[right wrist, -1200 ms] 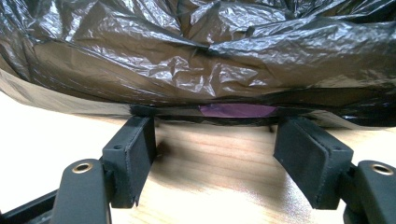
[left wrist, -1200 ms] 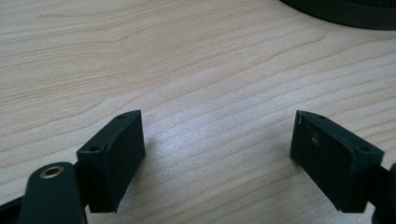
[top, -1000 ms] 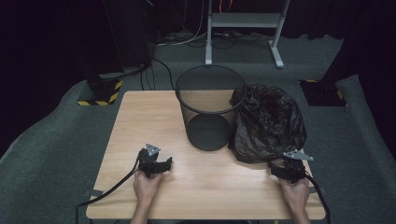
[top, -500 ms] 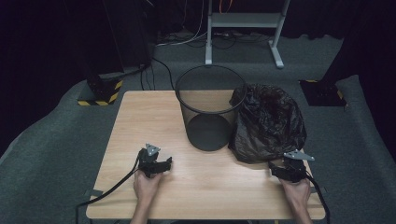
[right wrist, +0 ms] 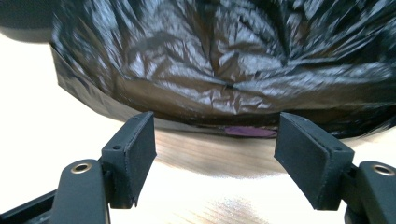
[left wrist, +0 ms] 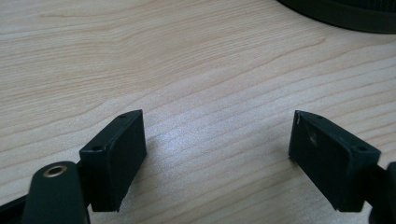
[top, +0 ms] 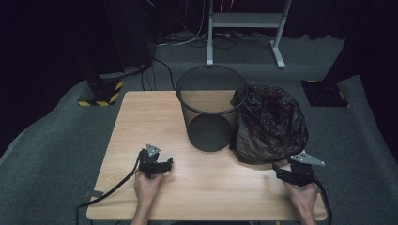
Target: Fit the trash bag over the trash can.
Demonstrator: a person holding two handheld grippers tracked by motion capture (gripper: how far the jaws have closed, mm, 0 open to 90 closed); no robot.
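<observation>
Vs. the earlier frames: right gripper [top: 280, 171] sits a bit higher and closer to the bag [top: 271, 123]; left gripper [top: 165, 165], bin [top: 210, 110] and bag unchanged. Right jaws wide, nothing between; the bag lies just ahead, at the table's [top: 141, 117] right edge, touching the bin. Left jaws wide over bare wood, bin base near. Bag contents hidden; a purple bit [right wrist: 247, 132] under its hem can't be ID'd. Bag blurred in right gripper view.
</observation>
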